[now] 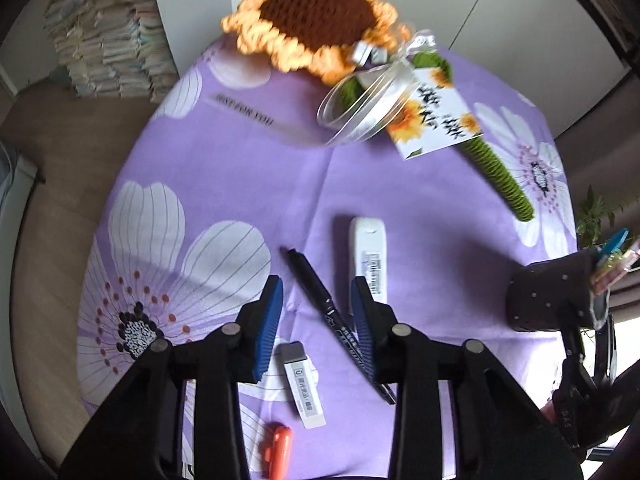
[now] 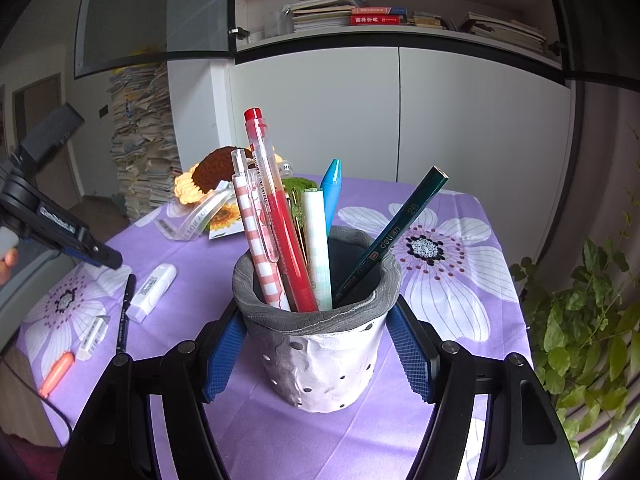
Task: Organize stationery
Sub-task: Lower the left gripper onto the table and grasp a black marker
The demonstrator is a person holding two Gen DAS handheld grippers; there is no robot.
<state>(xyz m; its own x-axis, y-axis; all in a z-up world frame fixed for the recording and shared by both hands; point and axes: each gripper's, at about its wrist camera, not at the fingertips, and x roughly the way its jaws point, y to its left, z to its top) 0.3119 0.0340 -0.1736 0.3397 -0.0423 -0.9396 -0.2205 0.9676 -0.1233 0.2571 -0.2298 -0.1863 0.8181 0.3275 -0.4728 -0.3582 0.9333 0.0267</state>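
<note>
Stationery lies scattered on the purple flowered cloth of the bench (image 1: pixel 224 160), and the pen cup (image 2: pixel 320 344) serves as landmark. Right gripper (image 2: pixel 318 354) is pressed against both sides of that cup, its blue pads pinching the pale dotted wall; the cup stands upright near the bench's near edge. Its base is partly hidden by the pads. Inside, a red pen (image 2: pixel 280 220), a checked pen (image 2: pixel 256 240) and a dark green pencil (image 2: pixel 394 236) lean outward, tips up.

Left of the cup, the left gripper (image 1: pixel 316 322) hangs over a black marker (image 1: pixel 320 304), jaws spread and touching nothing I can see; the marker's lower end passes behind the right pad. Its long axis runs diagonally, cap end away from the camera. A white correction tape (image 1: pixel 368 256) lies just beside it, an eraser (image 1: pixel 302 384) and an orange item (image 1: pixel 276 452), cut off by the gripper's frame, nearer the bench's edge. Open cloth stretches beyond toward a crocheted sunflower (image 1: pixel 316 20); the picture there is blurred.
</note>
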